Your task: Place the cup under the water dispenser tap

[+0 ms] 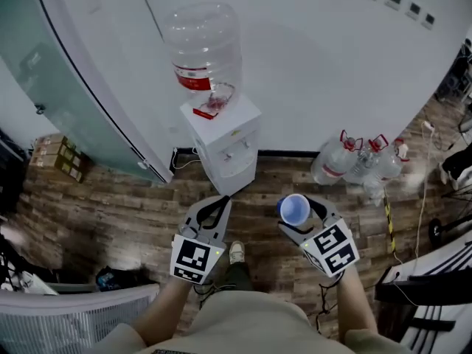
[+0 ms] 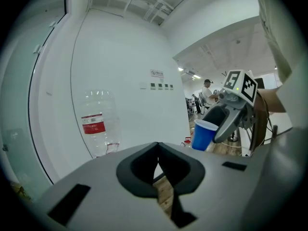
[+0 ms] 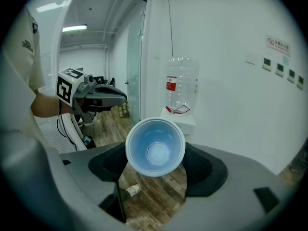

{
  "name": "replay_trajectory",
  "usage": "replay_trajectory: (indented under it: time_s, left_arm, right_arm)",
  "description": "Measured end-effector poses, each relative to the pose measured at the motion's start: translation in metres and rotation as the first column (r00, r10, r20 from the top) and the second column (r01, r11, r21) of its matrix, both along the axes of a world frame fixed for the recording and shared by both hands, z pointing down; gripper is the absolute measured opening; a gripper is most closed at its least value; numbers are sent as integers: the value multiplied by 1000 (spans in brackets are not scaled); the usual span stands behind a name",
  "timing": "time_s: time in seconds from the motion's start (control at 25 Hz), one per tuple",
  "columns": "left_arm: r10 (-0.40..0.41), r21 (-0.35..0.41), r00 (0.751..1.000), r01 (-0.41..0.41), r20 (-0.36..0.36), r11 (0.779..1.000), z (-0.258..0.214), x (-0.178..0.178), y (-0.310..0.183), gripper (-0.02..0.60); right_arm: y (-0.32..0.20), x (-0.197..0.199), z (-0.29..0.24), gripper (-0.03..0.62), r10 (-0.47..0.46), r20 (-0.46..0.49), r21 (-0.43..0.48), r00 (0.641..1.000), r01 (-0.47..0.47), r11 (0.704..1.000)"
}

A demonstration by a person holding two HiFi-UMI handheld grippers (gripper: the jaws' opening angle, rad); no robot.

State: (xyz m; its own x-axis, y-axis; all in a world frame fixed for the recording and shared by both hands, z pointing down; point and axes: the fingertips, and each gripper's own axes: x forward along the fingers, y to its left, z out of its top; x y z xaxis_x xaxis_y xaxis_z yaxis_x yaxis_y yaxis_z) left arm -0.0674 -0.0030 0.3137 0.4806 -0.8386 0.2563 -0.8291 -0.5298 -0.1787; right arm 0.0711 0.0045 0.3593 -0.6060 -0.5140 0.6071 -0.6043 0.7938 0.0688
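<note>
Head view: the task is at the carry stage. The cup (image 1: 295, 209) is off the floor and clamped in the right gripper (image 1: 302, 212), in the air in front of the person, and well apart from the dispenser (image 1: 225, 142).

Right gripper: jaws stand wide, one pad on each side of the cup wall, pressing on it. Left gripper (image 1: 214, 201): jaws closed tip to tip, nothing between them. It is level with the right one and plays no part in the hold.

The dispenser stands on the floor (image 1: 110, 205) against the wall (image 1: 310, 65), with a near-empty bottle (image 1: 203, 46) inverted on top. Its taps (image 1: 236, 153) face the person, and nothing is seen below them.

Done: cup picked up and secured. Left, by judgement: close the gap to the dispenser, bring the cup upright beneath a tap, set it down, release.

Cup condition:
- Outer wall blue, rim white, inside pale blue.
- Empty; the base shows an eight-sided moulded panel.
- Thin-walled by the look of it, so likely to deform under a hard squeeze.
- Mouth tips back toward the right gripper's camera.
</note>
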Motion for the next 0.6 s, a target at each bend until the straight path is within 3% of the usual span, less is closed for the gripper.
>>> replay_trajectory:
  time_s: [0.16, 0.36, 0.6]
  left_arm:
    - [-11, -55, 1000, 9, -23, 998, 22, -22, -50, 6]
    - [18, -109, 1000, -17, 12, 994, 49, -48, -121, 6]
    - [34, -129, 999, -31, 16, 991, 80, -48, -160, 6]
  right_arm:
    - [-45, -23, 25, 359, 14, -5, -57, 1000, -14, 998]
    - [-117, -56, 58, 360, 53, 14, -149, 998, -50, 987]
    - [-170, -69, 95, 359, 99, 43, -187, 994, -89, 978]
